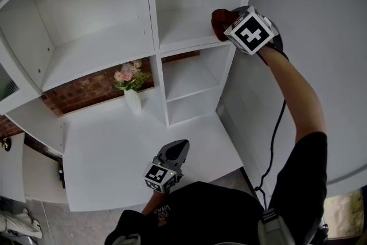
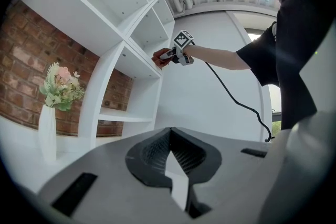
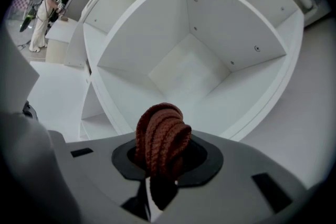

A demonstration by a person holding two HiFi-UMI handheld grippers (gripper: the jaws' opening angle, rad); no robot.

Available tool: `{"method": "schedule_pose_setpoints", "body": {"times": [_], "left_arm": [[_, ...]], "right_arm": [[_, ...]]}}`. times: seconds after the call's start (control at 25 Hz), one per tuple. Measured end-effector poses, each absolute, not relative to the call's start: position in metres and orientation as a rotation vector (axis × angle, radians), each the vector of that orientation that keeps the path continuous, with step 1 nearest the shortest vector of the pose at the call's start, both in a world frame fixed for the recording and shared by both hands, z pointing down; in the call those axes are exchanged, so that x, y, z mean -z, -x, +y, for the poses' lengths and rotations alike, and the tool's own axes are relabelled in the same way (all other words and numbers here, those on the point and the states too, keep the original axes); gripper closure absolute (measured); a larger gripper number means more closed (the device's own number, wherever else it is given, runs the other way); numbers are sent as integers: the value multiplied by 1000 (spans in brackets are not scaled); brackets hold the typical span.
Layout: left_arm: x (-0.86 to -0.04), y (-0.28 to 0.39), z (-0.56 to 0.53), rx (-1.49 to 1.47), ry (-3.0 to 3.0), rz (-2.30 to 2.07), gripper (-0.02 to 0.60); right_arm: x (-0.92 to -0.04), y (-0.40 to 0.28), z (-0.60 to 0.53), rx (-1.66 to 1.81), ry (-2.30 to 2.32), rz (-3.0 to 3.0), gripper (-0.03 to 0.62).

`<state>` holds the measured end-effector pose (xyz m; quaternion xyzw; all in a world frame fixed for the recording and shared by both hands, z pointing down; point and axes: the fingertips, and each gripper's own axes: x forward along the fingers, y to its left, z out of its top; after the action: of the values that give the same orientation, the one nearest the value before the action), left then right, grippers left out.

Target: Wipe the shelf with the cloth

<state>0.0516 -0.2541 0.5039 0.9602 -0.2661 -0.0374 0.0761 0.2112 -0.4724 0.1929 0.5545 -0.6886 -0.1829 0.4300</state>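
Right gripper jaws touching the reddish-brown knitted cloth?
Touching. The right gripper view shows the right gripper shut on the reddish-brown knitted cloth, bunched between its jaws.

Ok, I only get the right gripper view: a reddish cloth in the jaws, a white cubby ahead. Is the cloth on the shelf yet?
Observer: The head view puts the cloth at the right front edge of the upper shelf; contact looks likely.
Reviewer: And the other gripper?
Observer: The left gripper hangs low over the desk, jaws together, empty.
Reviewer: Anything to knock over?
Observer: A vase of flowers stands on the desk, well below that shelf.
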Motion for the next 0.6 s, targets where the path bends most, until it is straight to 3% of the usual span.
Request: {"method": "schedule_pose_setpoints", "body": {"times": [0.6], "left_arm": [[-480,-38,-243,76,-2912,-932,574]], "right_arm": [[-285,-213,-358,311,-1612,-2240,494]]}}
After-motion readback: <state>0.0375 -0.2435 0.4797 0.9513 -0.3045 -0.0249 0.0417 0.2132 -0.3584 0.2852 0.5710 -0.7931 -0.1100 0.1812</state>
